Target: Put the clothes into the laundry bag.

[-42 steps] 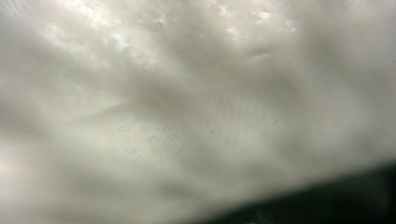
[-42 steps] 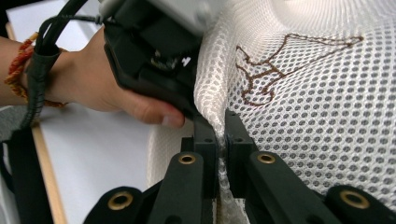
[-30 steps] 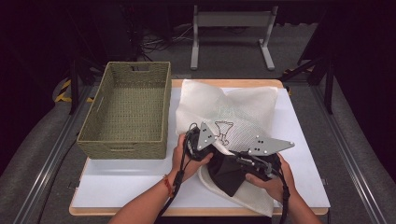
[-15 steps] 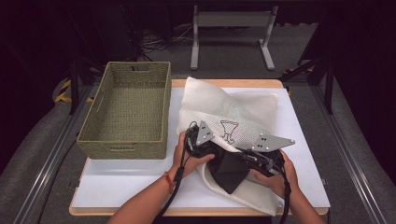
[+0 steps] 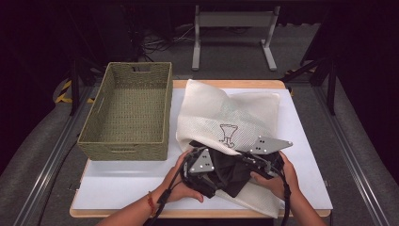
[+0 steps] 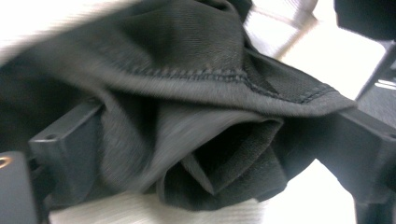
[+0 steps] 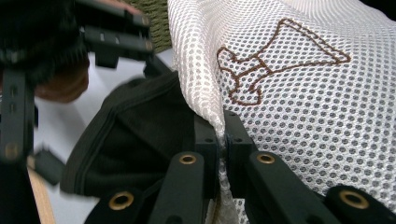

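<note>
The black cloth (image 5: pixel 226 172) is seen at the near middle of the table (image 5: pixel 301 141), bunched at the open edge of a white mesh bag (image 5: pixel 221 115) and lying partly under the bag's lifted edge. At the far left of the table a woven green basket (image 5: pixel 127 113) is set, well apart from the cloth. Next to the right, the left hand-held gripper (image 5: pixel 200 169) is held against the cloth by the left hand (image 5: pixel 181 181); in the left gripper view the folds of the cloth (image 6: pixel 196 126) are bunched between its two jaws, which stand apart on either side, and whether they are pressed onto the fabric cannot be told. Further right, the mesh bag is spread toward the far side of the table, and a brown stitched figure (image 5: pixel 227 134) is shown on it. At the right, the right hand-held gripper (image 5: pixel 263 160) is held by the right hand (image 5: pixel 277 176); in the right gripper view its jaws are closed together on the edge of the mesh bag (image 7: pixel 299 88), with the cloth (image 7: pixel 135 140) lying just beside them under the mesh.
</note>
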Demonstrator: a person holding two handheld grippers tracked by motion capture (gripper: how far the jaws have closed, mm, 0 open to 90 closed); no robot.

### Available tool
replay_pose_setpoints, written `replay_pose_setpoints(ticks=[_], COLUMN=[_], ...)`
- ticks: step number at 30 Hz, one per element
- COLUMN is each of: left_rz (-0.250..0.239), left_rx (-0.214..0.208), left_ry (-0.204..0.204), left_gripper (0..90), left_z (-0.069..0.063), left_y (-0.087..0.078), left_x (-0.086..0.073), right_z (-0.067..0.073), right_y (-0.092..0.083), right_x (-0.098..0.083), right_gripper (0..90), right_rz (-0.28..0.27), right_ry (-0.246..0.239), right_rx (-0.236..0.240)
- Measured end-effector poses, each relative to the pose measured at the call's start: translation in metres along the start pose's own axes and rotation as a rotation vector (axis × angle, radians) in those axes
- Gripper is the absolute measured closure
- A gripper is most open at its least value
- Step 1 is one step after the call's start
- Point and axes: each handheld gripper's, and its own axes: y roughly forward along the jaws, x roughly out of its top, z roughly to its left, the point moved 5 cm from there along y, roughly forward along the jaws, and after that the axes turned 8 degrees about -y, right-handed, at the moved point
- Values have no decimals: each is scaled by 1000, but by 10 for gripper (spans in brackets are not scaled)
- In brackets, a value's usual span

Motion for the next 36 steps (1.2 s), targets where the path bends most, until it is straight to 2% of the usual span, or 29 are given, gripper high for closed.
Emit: replay_pose_setpoints(ticks=[3, 6, 8, 9, 10, 11, 13, 15, 17, 18, 20, 23, 25, 27, 31, 36], left_rz=[43, 79, 105, 108, 112, 122, 107, 101, 118, 119, 122, 95, 54, -10, -85, -168], left_rx=[16, 47, 97, 134, 172, 187, 216, 198, 265, 296, 326, 360, 389, 432, 453, 454], left_ry=[0, -15, -19, -5, 12, 9, 21, -7, 54, 84, 106, 112, 88, 52, -20, -142], left_gripper=[25, 28, 48, 68, 112, 170, 283, 444, 588, 631, 698, 739, 747, 752, 756, 758], left_z=[-5, -3, 1, 2, 4, 6, 12, 17, 22, 25, 30, 40, 49, 61, 68, 81], left_y=[21, 39, 51, 55, 58, 60, 62, 64, 64, 65, 65, 61, 56, 48, 37, 24], left_x=[0, 3, 5, 6, 7, 7, 8, 8, 11, 13, 16, 21, 24, 29, 38, 48], right_z=[1, 1, 1, 2, 2, 2, 1, 0, 0, 0, 0, -2, -3, -3, 1, 11], right_y=[2, 3, 4, 5, 5, 5, 5, 5, 5, 6, 6, 4, 3, 1, -5, -12], right_x=[-2, -3, -4, -4, -4, -5, -6, -7, -9, -9, -10, -10, -10, -9, -2, 8], right_gripper=[872, 872, 872, 872, 872, 872, 872, 872, 872, 872, 872, 872, 873, 874, 876, 877], right_rz=[10, 14, 12, 19, 20, 22, 28, 31, 35, 35, 40, 29, 21, 5, -28, -64], right_ry=[-5, 3, 5, 9, 7, 9, 13, 20, 21, 23, 27, 42, 51, 63, 61, 47], right_rx=[5, 14, 22, 22, 22, 23, 24, 27, 28, 29, 24, 34, 39, 47, 75, 113])
